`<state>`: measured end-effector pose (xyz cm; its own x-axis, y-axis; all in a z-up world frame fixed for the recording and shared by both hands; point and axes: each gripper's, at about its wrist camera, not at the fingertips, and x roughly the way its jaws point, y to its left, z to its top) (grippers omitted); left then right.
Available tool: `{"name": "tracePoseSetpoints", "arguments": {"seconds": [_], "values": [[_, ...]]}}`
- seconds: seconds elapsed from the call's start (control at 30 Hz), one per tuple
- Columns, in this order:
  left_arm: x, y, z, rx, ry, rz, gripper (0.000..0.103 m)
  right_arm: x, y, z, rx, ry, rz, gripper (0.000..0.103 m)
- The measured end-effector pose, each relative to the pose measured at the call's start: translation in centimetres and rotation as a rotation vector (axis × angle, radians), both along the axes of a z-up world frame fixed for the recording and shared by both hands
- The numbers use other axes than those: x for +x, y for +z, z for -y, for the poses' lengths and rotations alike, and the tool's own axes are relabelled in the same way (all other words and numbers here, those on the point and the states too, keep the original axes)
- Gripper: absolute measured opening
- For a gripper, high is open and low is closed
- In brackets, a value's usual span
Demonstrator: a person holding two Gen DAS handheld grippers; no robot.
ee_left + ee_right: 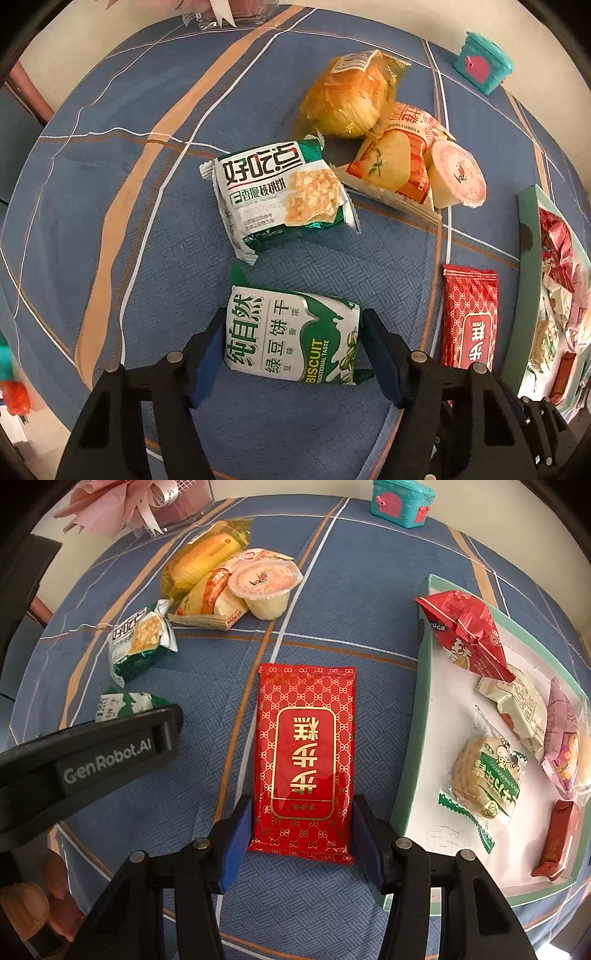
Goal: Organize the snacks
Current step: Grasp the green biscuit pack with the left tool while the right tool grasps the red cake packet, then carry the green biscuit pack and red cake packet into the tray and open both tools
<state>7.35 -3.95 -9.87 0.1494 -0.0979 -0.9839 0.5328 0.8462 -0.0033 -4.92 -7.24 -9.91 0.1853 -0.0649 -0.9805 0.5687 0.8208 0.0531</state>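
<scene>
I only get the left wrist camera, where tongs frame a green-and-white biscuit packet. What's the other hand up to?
Observer: The right tongs straddle the flat red foil packet with gold lettering, one pad on each long side. I cannot tell if they are pinching it.
Operator: Is the box at my right edge full?
Observer: No. The shallow mint-green cardboard box shows bare white floor between a handful of snacks.
Operator: Is anything round in there?
Observer: Yes, a round cracker in a clear green-printed wrapper lies close to the wall nearest the red packet.
</scene>
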Motion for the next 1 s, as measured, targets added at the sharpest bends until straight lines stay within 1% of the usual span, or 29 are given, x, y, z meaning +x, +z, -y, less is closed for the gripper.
{"name": "tracePoseSetpoints", "arguments": {"seconds": [0.17, 0.3, 0.43, 0.63, 0.83, 1.0], "values": [[0.3, -0.2, -0.2, -0.026, 0.017, -0.013, 0.071, -0.2, 0.2, 1.0, 0.029, -0.03, 0.018, 0.05], [0.5, 0.1, -0.4, -0.051, 0.034, -0.018, 0.07, -0.3, 0.4, 1.8, 0.066, -0.043, 0.035, 0.049], [1.5, 1.4, -0.6, -0.072, 0.041, -0.009, 0.07, -0.5, 0.4, 2.7, 0.101, -0.053, 0.047, 0.049], [2.5, 3.2, -0.5, -0.103, 0.055, 0.018, 0.07, -1.3, 0.8, 4.5, 0.203, -0.118, 0.098, 0.049], [3.6, 4.8, -0.4, -0.133, 0.068, 0.04, 0.07, -1.6, 2.3, 6.1, 0.223, -0.14, 0.149, 0.048], [4.6, 5.9, 0.2, -0.162, 0.076, 0.062, 0.07, -1.9, 4.7, 7.2, 0.224, -0.153, 0.222, 0.048]]}}
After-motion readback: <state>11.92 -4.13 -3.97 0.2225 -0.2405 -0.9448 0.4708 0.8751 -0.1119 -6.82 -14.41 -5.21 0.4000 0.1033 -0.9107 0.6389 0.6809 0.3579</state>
